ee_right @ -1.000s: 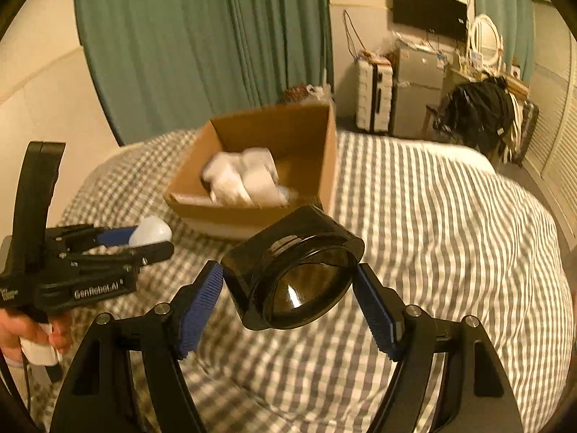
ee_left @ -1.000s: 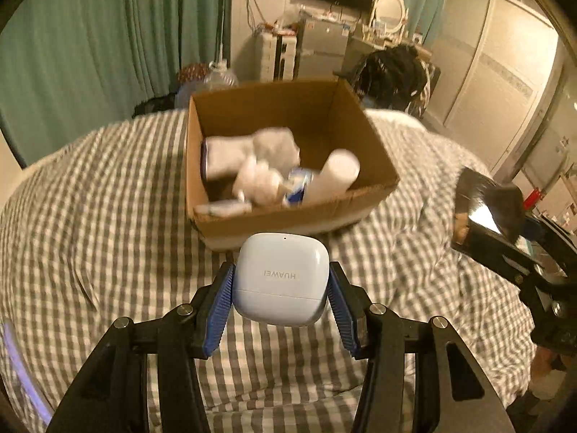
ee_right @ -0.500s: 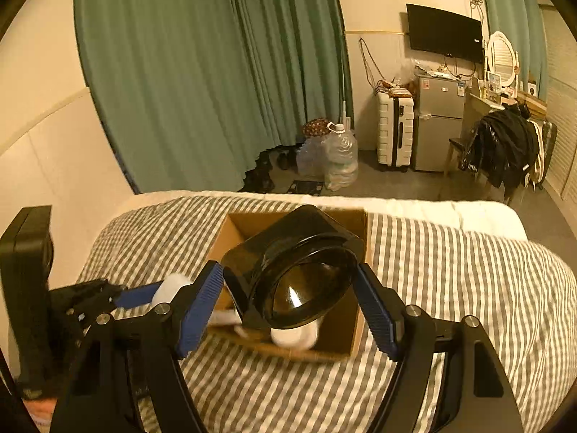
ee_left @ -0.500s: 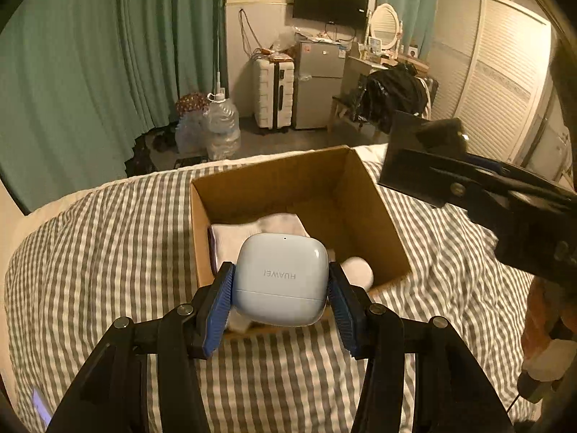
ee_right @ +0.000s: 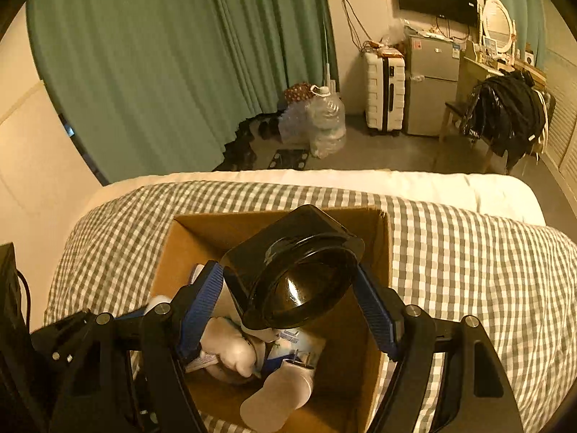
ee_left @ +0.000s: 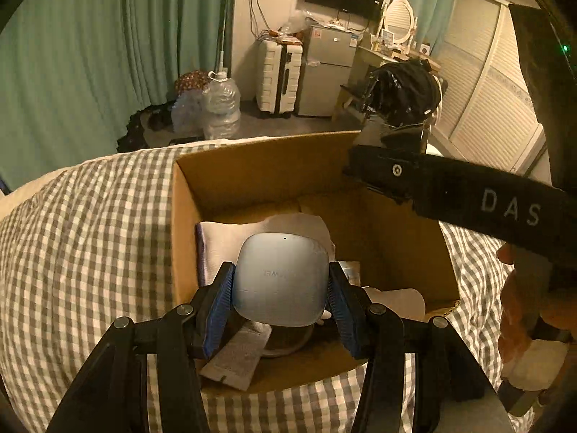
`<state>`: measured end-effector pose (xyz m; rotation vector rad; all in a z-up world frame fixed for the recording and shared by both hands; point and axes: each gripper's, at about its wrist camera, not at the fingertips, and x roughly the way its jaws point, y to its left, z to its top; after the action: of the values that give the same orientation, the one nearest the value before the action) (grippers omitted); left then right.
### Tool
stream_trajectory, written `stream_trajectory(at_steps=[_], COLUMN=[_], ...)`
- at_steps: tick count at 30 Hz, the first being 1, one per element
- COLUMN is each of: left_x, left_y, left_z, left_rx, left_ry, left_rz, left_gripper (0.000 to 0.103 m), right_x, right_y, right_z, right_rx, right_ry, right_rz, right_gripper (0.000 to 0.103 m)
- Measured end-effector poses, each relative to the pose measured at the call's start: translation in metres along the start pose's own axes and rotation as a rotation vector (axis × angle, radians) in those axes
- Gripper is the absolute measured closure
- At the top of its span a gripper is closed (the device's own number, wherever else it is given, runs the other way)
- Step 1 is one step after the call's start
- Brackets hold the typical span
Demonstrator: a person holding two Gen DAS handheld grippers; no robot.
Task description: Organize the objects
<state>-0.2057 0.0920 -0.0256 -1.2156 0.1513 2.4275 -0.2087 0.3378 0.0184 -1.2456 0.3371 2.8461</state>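
Both grippers have moved over the open cardboard box [ee_left: 259, 176] on the checked bedspread [ee_left: 90, 252]; left gripper [ee_left: 280, 290] clamps a white earbud case [ee_left: 280, 281], right gripper [ee_right: 288, 299] clamps a black bowl-shaped object [ee_right: 299, 281].

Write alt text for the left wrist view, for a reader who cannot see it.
The left tool grips a pale blue earbud case above an open cardboard box of white items on a checked bedspread. The right tool's black body crosses the upper right.
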Motion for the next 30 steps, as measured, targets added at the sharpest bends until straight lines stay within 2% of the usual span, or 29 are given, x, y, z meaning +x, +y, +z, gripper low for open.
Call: stream_trajectory(at_steps=[3,5,7,9,13,19,20,21,22,25,30], left_x=[0.002,0.0,-0.012,-0.028,-0.064,-0.117,-0.125,-0.134,-0.146,-0.173,-0.203], left_y=[-0.004,-0.007,-0.011,-0.014,-0.023,-0.035,-0.038,-0.042,-0.046,-0.059,-0.065], left_z=[-0.002,-0.001,0.002,0.007,0.017,0.021,0.02,0.02,0.016,0.007,-0.017], left_rx=[0.006,0.006,0.002,-0.001,0.006,0.023,0.025,0.025,0.029,0.059,0.067], left_ry=[0.012,0.023,-0.002,-0.033,-0.082,-0.155,-0.166,-0.18,-0.208,-0.27,-0.322], left_rz=[0.006,-0.01,-0.009,0.001,0.043,0.095,0.099,0.108,0.117,0.123,0.164], left_gripper=[0.05,0.045,0.026,0.019,0.019,0.017,0.015,0.005,0.002,0.001,0.001], right_x=[-0.001,-0.005,-0.014,-0.027,-0.062,-0.138,-0.155,-0.168,-0.178,-0.212,-0.253], right_y=[-0.006,-0.009,-0.014,-0.015,-0.019,-0.025,-0.026,-0.027,-0.028,-0.03,-0.026], right_z=[-0.005,-0.007,-0.007,-0.005,0.001,0.002,-0.001,-0.003,-0.006,-0.019,-0.055], right_rx=[0.028,0.049,0.074,0.088,0.078,0.068,0.061,0.056,0.052,0.042,0.021], right_ry=[-0.011,-0.017,-0.047,-0.067,-0.111,-0.216,-0.236,-0.249,-0.257,-0.29,-0.338], right_rz=[0.013,0.033,0.041,0.042,0.024,-0.015,-0.024,-0.028,-0.033,-0.06,-0.097], right_gripper=[0.028,0.015,0.013,0.012,0.012,0.009,0.009,0.009,0.009,0.007,0.003])
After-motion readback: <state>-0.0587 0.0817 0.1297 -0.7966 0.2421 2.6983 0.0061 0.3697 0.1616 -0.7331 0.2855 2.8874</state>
